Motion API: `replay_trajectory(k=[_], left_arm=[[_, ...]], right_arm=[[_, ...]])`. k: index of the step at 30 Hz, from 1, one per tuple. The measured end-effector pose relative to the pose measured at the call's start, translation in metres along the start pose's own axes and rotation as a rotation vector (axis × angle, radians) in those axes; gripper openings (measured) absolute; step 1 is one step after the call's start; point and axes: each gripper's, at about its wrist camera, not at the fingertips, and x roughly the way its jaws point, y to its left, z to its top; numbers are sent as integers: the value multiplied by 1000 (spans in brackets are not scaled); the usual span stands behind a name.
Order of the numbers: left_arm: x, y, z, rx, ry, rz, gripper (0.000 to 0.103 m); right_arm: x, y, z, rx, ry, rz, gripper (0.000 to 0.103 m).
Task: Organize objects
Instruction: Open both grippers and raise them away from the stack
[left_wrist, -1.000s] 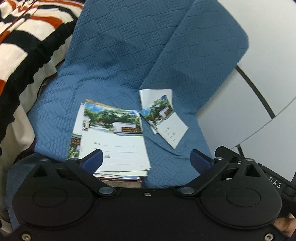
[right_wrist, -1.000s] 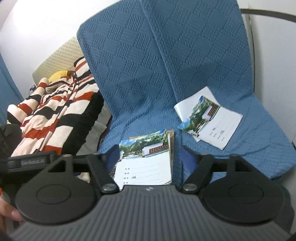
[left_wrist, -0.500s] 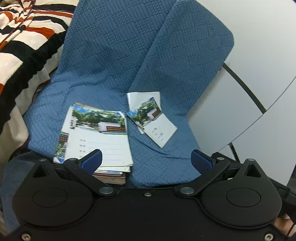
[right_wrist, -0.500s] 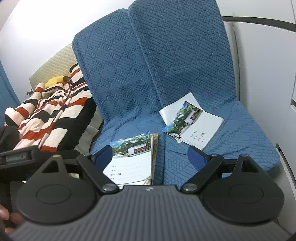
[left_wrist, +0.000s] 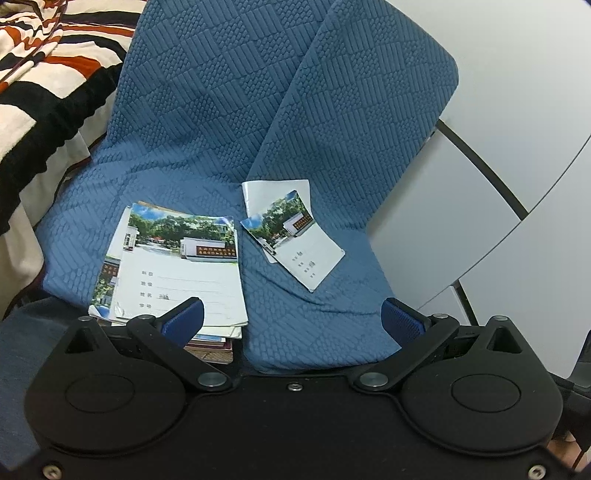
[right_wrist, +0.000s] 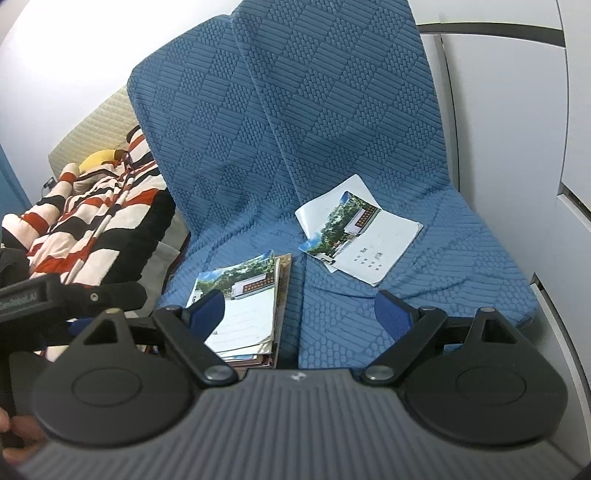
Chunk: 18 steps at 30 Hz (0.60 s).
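Left gripper (left_wrist: 291, 317) and right gripper (right_wrist: 299, 314): both spread wide, empty. Stack of notebooks (left_wrist: 177, 269): just ahead, left. Loose notebooks (right_wrist: 360, 240): farther ahead, right, on blue cover (left_wrist: 229, 110). Risk: thin covers may slip or crumple if pinched.

bare blue cover (right_wrist: 461, 266) beside loose notebooks (right_wrist: 364, 236)

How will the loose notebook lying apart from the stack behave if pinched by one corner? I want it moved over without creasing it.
The loose notebook looks thin and soft-covered, so it would likely droop. A white sheet sticks out beneath it and may slide free. The quilted blue cover under it is soft, so the edge may be hard to get under.
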Motion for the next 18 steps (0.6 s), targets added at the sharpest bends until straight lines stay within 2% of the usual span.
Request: replay_trajectory(k=[18], left_arm=[[48, -30, -4, -7, 42, -13, 102]], right_arm=[[2, -44, 5, 42, 8, -48, 90]])
